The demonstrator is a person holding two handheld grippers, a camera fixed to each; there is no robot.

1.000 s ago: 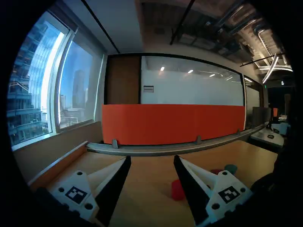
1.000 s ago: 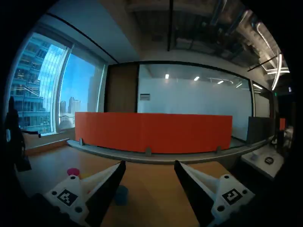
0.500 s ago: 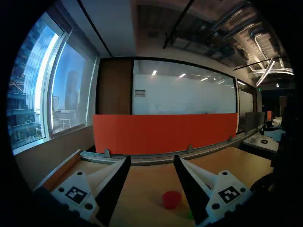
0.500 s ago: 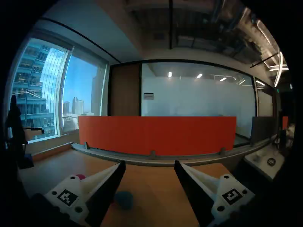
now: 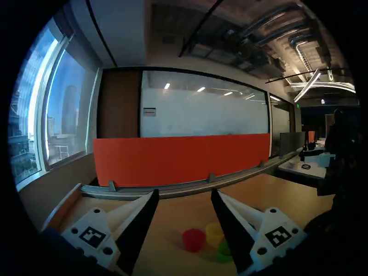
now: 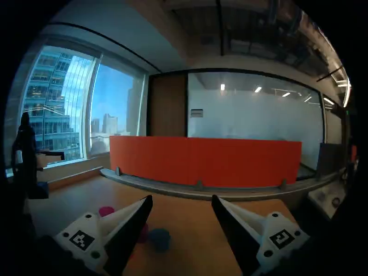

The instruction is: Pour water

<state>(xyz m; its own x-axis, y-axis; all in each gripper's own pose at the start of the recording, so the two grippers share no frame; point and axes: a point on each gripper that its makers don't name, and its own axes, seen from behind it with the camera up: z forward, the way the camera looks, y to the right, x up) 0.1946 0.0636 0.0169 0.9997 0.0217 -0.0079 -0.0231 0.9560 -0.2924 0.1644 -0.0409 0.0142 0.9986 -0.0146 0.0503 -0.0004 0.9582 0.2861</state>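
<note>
In the left gripper view my left gripper [image 5: 184,216] is open above a wooden table [image 5: 271,188]. Between its fingers stand a red cup [image 5: 193,239], a yellow cup [image 5: 214,232] and a green cup [image 5: 224,251], close together. In the right gripper view my right gripper [image 6: 181,218] is open too, with nothing between its fingers. A blue cup [image 6: 159,239] stands on the table below it, and two pink cups [image 6: 106,211] show beside the left finger [image 6: 122,225].
An orange divider panel [image 5: 179,158] on a grey rail runs across the back of the table. Large windows [image 6: 60,115] fill the left side. A dark figure [image 6: 25,161] stands at the far left of the right gripper view. Another desk [image 5: 306,165] lies at the right.
Both views have swung. In the left gripper view the red cup slid left and the yellow and green cups came in. In the right gripper view the blue cup shifted right between the fingers.
</note>
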